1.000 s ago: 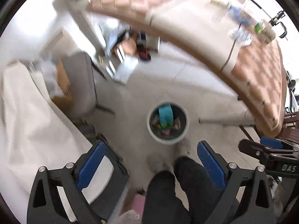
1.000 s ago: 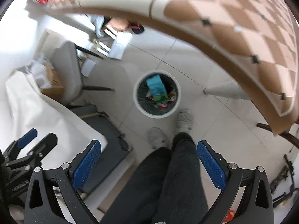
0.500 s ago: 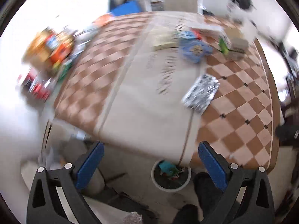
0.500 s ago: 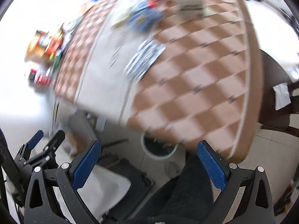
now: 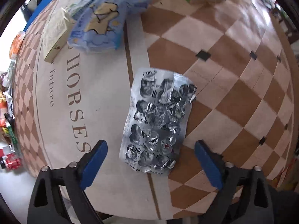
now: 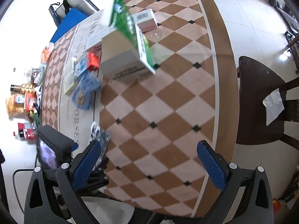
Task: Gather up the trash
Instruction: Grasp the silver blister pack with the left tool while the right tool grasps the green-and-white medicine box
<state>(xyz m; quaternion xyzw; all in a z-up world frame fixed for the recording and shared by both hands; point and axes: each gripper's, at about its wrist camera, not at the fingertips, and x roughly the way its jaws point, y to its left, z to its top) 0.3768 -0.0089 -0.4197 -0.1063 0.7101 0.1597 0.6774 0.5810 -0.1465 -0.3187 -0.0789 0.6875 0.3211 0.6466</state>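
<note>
Both of your grippers have swung up from the bin on the floor to the checkered table, and the left one has closed in until the crumpled foil blister pack [image 5: 158,119] fills the middle of its view. Your left gripper [image 5: 151,160] hangs over the pack's near end with its jaws wide apart — one blue pad on either side, neither touching the foil as far as the frame shows. The pack lies flat on the tablecloth [image 5: 233,97], straddling the seam between the pale lettered strip and the brown checks, well clear of the blue snack bag [image 5: 104,24] and the flat cream box [image 5: 56,31] farther up.

Your right gripper [image 6: 149,162] is also open and empty, held above bare checks near the table's edge; from there the same pack [image 6: 99,132] shows just past its left pad, with the left tool beside it.

You look to be at the approach for the next pickup. The pack is thin and lies flush with the cloth, so the next move calls for bringing the pads down low around its near end and pinching an edge or raised crinkle — a shallow grip could slide off the foil. The bin is out of view in both frames now.
</note>
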